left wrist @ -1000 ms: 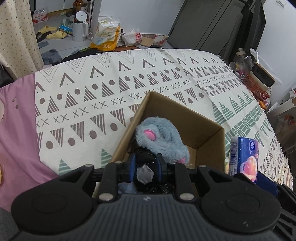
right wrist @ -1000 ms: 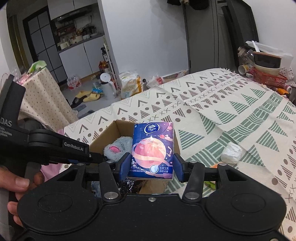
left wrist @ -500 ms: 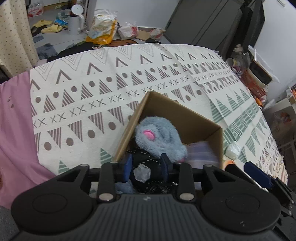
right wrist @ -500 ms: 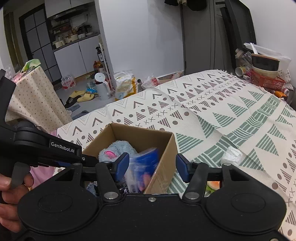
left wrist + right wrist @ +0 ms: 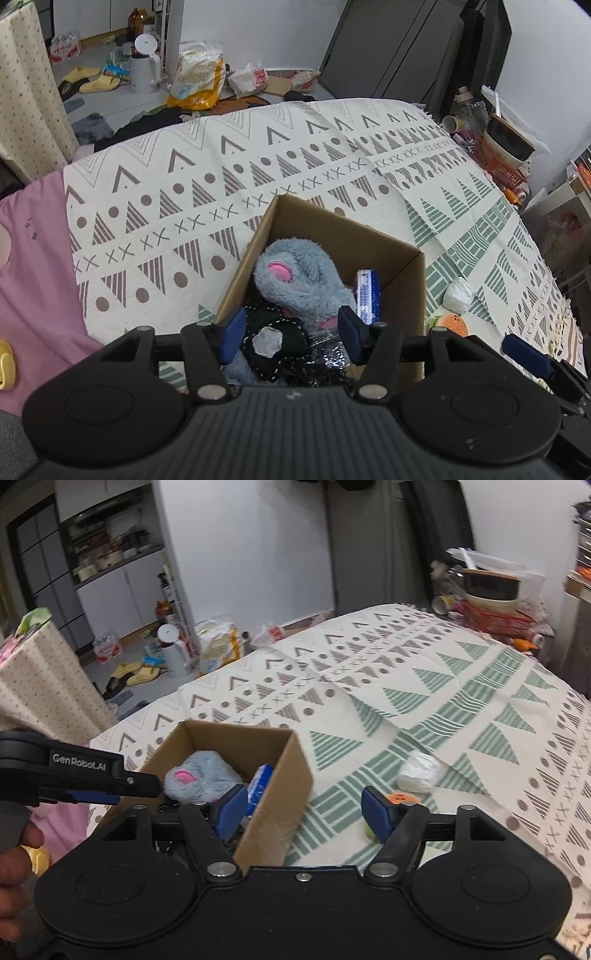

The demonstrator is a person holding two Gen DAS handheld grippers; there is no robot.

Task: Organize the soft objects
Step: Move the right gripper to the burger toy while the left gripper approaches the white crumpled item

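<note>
Tissue pack [image 5: 260, 783] now dropped in box [image 5: 291, 775], clear of both grippers' wide-open, empty jaws.

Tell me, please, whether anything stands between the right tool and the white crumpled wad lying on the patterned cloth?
Nothing visible does. The right tool is open, and only bare patterned cloth lies between it and the white wad. The cardboard box sits off to its left side.

yellow slippers [image 5: 90, 82] on floor | white kettle [image 5: 144, 64] beside them | red basket [image 5: 496, 618] past bed edge
</note>
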